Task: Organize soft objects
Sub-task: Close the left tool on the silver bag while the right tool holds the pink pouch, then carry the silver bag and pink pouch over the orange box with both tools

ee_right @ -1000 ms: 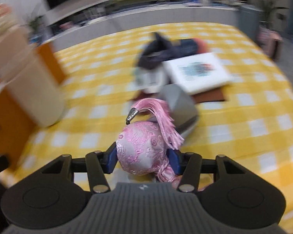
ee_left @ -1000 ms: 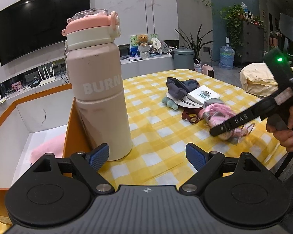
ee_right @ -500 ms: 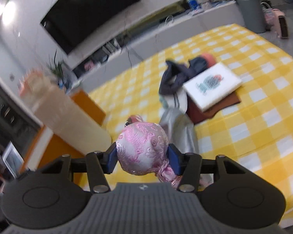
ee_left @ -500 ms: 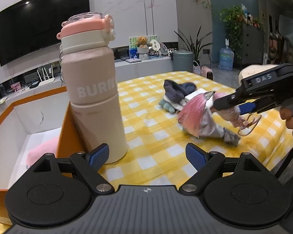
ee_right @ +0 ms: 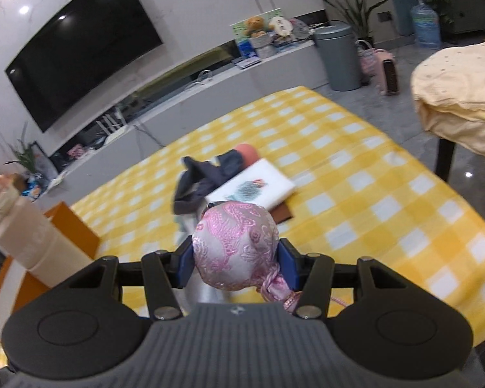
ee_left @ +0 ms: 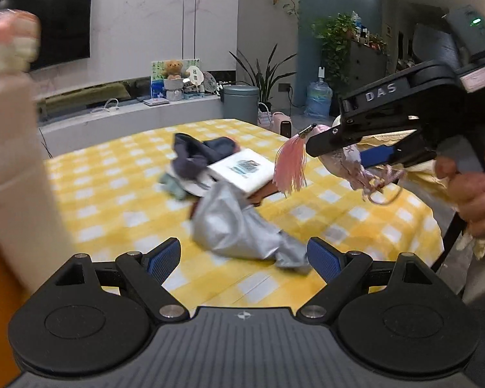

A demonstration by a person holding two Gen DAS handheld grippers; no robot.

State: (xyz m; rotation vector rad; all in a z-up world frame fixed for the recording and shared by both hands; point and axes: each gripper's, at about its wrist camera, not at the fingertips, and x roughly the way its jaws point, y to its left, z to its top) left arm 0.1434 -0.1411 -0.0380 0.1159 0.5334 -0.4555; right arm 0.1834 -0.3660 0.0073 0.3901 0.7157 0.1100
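R gripper [ee_right: 235, 266] raised above table level, angled down, pads clamped both sides of a pink pouch [ee_right: 236, 242]; person's hand [ee_left: 475, 200] wrapped on its handle. L gripper [ee_left: 244, 260] low, angled down, jaws wide apart, nothing btwn pads.

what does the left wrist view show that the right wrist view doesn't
Only the left wrist view shows the left gripper, jaws open and empty, the pink tassel hanging from the held pouch, the crumpled silver cloth in full, and the person's hand.

Only the right wrist view shows the orange box clearly and the TV whole.

Both show the pink pouch in the right gripper, the white book and the dark cloth.
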